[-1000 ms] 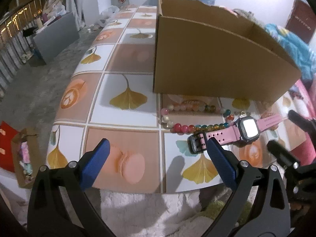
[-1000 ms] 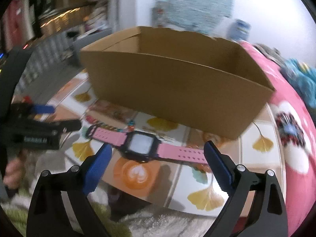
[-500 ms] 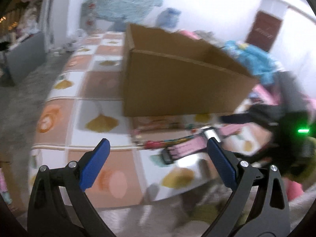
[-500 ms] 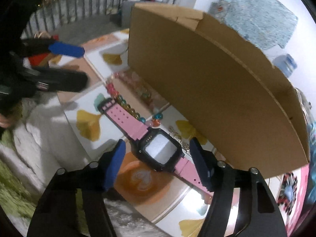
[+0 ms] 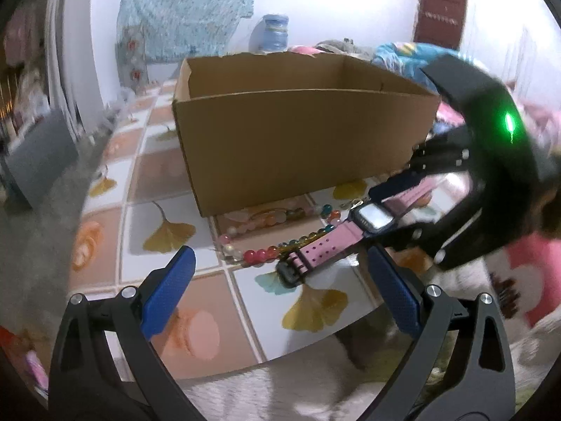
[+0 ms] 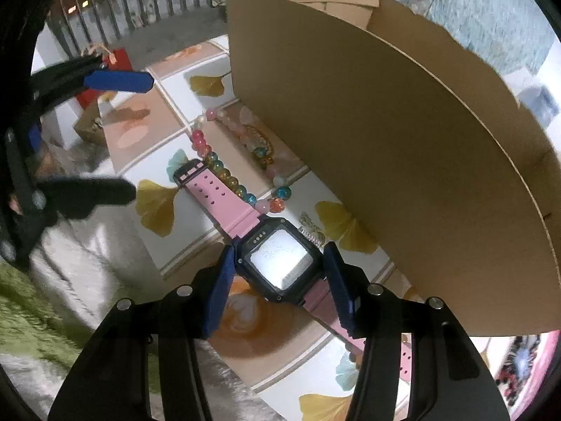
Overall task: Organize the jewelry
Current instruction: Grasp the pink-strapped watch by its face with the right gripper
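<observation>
Tiled table (image 6: 168, 129), watch (image 6: 278, 263) between right gripper (image 6: 278, 280) jaws

The cardboard box (image 6: 403, 147) wall crowds the right claw (image 6: 278, 273); bare tablecloth (image 5: 207, 329) lies beneath the left claw (image 5: 280, 291).

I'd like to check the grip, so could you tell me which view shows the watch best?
The right wrist view: the watch fills its centre, with the right gripper closed on its case. The left wrist view shows the watch smaller and at a slant, its far strap hidden by the right gripper.
</observation>
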`<act>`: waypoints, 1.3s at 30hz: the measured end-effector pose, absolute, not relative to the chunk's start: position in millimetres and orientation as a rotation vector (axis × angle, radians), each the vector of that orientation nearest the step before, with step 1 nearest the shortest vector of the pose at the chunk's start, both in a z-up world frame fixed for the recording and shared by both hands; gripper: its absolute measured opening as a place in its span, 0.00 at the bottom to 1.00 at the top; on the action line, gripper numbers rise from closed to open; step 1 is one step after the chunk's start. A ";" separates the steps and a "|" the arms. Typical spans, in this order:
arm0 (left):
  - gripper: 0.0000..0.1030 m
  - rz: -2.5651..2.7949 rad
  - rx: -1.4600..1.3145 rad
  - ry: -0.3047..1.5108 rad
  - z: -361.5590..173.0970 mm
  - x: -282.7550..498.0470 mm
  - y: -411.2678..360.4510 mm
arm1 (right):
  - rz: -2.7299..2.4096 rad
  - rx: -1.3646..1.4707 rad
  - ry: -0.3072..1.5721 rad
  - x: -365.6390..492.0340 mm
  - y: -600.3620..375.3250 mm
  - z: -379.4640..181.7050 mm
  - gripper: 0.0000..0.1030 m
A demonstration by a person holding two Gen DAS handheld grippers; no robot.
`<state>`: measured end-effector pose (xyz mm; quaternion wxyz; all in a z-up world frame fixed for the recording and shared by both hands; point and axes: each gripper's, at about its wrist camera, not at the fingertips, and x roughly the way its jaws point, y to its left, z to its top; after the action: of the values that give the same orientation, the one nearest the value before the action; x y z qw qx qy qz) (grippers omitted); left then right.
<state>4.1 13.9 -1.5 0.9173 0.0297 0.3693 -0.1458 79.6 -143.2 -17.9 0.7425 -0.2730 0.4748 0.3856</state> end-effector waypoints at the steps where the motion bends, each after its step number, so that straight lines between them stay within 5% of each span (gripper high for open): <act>1: 0.92 -0.300 0.083 0.753 -1.4 2.3 11.5 | 0.853 -0.585 1.056 86.9 -144.2 -17.2 0.49; 6: 0.90 -0.322 0.249 0.704 -2.9 -7.9 -13.8 | 0.909 -0.507 1.141 104.0 -155.4 -14.5 0.49; 12: 0.55 -0.337 0.458 0.696 -16.9 -11.2 -51.0 | 0.960 -0.466 1.196 110.3 -160.6 -11.1 0.48; 15: 0.50 -0.341 0.521 0.684 -20.8 -13.4 -61.9 | 0.966 -0.474 1.212 111.1 -156.6 -12.4 0.48; 25: 0.13 -0.358 0.563 0.717 -28.9 -8.2 -77.4 | 1.018 -0.480 1.202 97.9 -145.4 -5.9 0.48; 39: 0.04 -0.446 0.297 0.855 -27.7 12.4 -59.1 | 0.872 -0.575 1.057 81.2 -174.0 -0.4 0.48</act>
<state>12.4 -59.1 -27.7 0.8755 0.1423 0.4094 -0.2136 81.2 -174.0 -0.3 0.7365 -0.2620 0.4811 0.3968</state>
